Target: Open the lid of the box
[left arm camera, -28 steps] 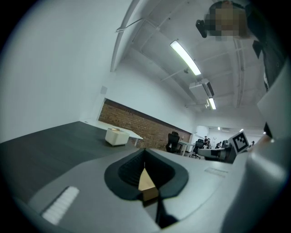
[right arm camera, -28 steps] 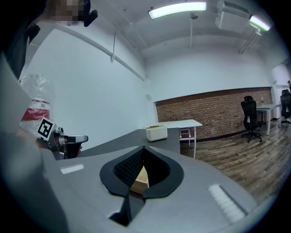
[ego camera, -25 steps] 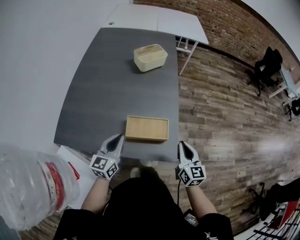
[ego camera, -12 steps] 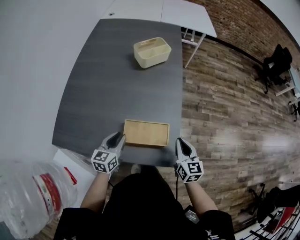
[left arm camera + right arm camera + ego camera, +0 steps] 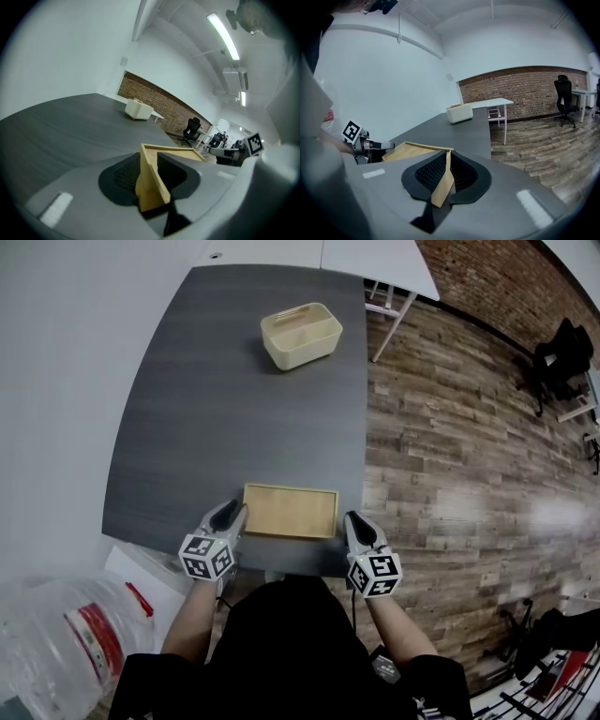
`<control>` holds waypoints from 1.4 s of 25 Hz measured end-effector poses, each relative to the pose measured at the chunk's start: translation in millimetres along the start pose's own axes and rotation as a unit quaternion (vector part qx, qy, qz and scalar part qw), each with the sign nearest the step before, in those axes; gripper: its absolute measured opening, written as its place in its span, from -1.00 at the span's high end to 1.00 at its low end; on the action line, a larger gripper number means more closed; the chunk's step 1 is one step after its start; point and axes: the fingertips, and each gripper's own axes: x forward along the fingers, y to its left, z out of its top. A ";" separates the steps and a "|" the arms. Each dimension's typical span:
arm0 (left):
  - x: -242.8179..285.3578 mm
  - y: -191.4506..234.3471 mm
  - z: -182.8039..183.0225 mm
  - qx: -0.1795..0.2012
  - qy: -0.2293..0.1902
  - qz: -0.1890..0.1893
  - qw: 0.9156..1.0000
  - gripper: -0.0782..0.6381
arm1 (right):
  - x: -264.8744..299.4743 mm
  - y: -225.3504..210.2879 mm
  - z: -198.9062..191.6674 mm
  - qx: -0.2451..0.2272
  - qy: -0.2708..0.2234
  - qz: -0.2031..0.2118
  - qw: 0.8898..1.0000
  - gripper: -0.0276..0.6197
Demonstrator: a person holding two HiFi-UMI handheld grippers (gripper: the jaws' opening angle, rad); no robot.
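**Head view**
- Table: dark grey table; plank floor to its right.
- Lid: flat wooden lid lies level at the table's near edge, toward the right-hand corner.
- Box: cream box at the far end of the table, top open, well apart from the lid.
- L gripper: L gripper at the lid's left end, tips on the near corner.
- R gripper: R gripper at the lid's right end, tips on the near corner there.
- Extras: clear bottle w/ red label low left; white table behind the grey one.

**Left gripper view**
- Jaws: L gripper stands wide apart and has just been opening. A lid corner sits btwn the pads, not squeezed.
- Lid: raised rim shows; corner points straight into the gap.
- Beyond: box far down the table. R gripper w/ marker cube is at the lid's other end.
- Backdrop: brick wall.

**Right gripper view**
- Jaws: R gripper is only a little apart and has just been opening. The lid corner fills the narrow gap edge-on; no clear clamp seen.
- Beyond: box ahead at the table's far end. L gripper is at left, by the lid's far corner.
- Backdrop: office chair on the floor at right.
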 end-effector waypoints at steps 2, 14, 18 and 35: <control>1.3 0.7 -2.2 -0.002 0.006 -0.001 1.000 0.48 | 4.6 2.5 -4.6 0.006 0.011 0.007 1.000 0.79; 4.7 0.9 -6.6 -0.019 0.015 -0.005 1.000 0.55 | 29.4 13.2 -21.5 0.021 0.058 0.033 0.998 0.58; 5.6 0.8 -6.7 -0.023 0.016 -0.006 1.000 0.56 | 34.9 14.7 -23.0 0.021 0.064 0.029 0.997 0.60; 6.4 5.0 -7.7 -0.034 0.020 -0.006 0.999 0.58 | 36.4 11.5 -25.8 0.042 0.080 0.042 0.995 0.64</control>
